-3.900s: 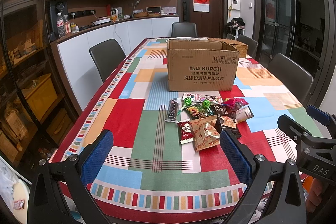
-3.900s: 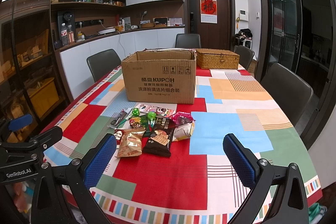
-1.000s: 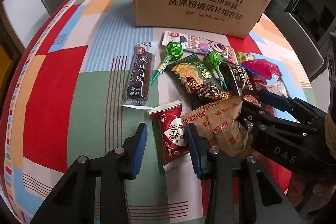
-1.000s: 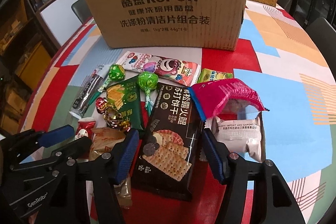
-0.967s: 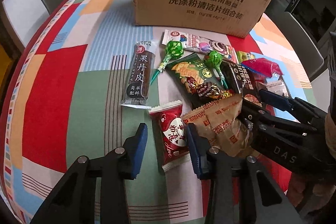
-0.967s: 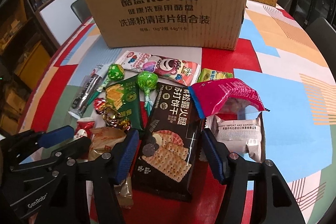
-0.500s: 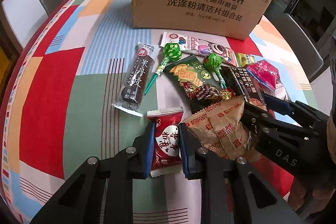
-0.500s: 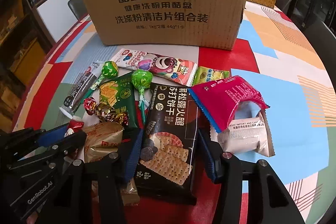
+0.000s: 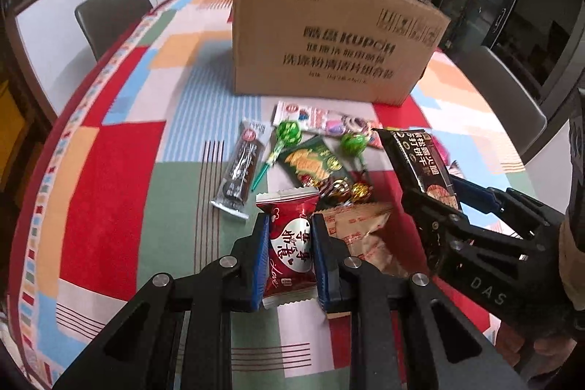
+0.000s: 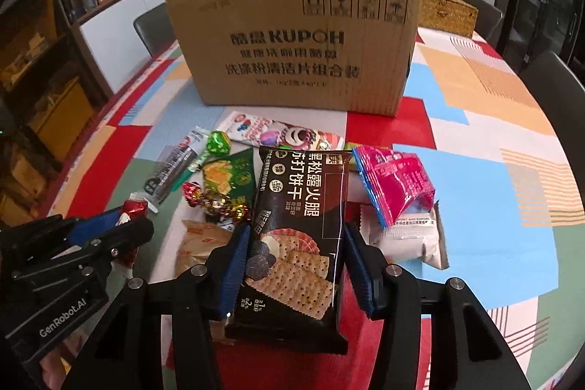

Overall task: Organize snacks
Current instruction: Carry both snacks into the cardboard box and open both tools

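- Left gripper (image 9: 289, 249): clamped on red packet (image 9: 290, 245).
- Right gripper (image 10: 294, 264): clamped on black cracker pack (image 10: 298, 236), seemingly lifted.
- Box (image 10: 292, 42) behind remaining snacks.

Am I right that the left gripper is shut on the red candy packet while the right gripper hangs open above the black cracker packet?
Not quite: the right gripper is shut on the black cracker packet, as the right wrist view shows. The left gripper is indeed shut on the red candy packet.

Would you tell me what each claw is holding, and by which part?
Left claw pinches the red candy packet across its sides; right claw grips the black cracker pack by its lower side edges.
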`<state>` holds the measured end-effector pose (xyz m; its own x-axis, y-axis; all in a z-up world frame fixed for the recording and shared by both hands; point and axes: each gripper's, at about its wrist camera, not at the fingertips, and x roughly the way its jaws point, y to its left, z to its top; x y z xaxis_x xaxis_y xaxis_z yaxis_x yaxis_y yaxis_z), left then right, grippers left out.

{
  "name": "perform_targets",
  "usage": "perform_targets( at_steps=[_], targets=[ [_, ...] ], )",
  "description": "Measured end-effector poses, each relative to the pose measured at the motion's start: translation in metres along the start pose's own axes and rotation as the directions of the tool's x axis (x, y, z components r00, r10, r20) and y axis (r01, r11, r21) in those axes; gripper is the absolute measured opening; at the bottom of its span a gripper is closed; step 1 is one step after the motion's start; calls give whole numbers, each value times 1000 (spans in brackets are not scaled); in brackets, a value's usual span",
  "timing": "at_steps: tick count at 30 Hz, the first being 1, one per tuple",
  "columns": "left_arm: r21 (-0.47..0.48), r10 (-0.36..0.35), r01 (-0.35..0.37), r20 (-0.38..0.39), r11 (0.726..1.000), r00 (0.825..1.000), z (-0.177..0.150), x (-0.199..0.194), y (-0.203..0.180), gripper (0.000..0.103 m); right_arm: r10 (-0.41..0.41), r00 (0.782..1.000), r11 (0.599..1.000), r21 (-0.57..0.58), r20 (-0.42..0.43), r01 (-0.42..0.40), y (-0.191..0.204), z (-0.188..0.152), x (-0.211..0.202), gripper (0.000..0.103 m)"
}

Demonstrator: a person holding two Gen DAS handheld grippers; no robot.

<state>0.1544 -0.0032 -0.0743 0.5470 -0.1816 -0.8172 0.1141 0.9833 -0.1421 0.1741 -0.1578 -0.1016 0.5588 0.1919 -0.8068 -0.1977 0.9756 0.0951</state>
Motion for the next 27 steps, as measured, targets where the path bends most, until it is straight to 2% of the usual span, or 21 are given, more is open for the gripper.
perform_targets(
  at_steps=[7, 14, 23, 27],
  targets=[
    [18, 5, -6, 78, 1000, 997, 9, -27, -7, 23, 20, 997, 1000, -3, 68, -20, 0, 2, -25, 52],
    [44, 20, -28, 162, 999, 987, 27, -47, -10, 23, 30, 988, 1000, -8, 150, -29, -2, 18, -47, 52],
    [64, -1, -17, 268, 998, 963, 67, -68, -12, 23, 52, 960, 999, -30, 276, -45, -2, 57, -69, 52],
    [72, 9, -34, 314, 997, 949, 87, -75, -13, 23, 48, 944, 999, -34, 328, -39, -4, 77, -77, 52]
  ],
)
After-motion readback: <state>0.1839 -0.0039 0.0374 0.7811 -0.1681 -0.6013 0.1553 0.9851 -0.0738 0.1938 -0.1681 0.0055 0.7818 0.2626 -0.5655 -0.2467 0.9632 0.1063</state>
